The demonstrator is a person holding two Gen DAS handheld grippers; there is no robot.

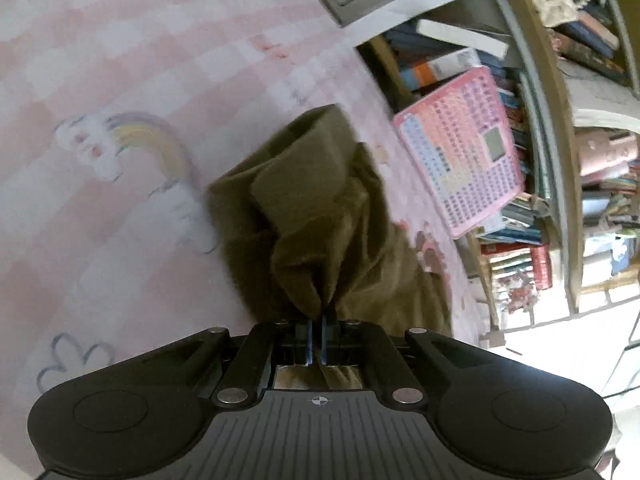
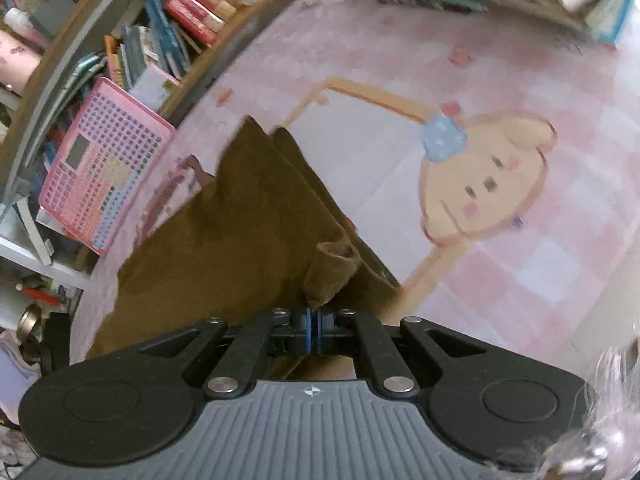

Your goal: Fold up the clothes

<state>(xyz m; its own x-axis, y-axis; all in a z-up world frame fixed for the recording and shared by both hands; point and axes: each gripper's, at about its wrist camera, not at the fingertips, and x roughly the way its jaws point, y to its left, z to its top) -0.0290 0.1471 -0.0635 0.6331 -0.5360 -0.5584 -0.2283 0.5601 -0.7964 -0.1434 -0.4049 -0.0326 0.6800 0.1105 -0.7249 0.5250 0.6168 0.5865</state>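
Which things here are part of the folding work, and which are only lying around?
Part of the job:
olive-brown garment
left claw, shut on the garment
right claw, shut on the garment

Only lying around:
pink toy keyboard
books on the shelves
pink cartoon rug

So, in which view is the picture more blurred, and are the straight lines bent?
Left wrist view: the olive garment is smeared, as by motion, and the bookshelf curves strongly from the fisheye lens; the left tool is sharp. Right wrist view: the far edge of the pink rug is blurred, the garment is clearer, and the right tool is sharp.
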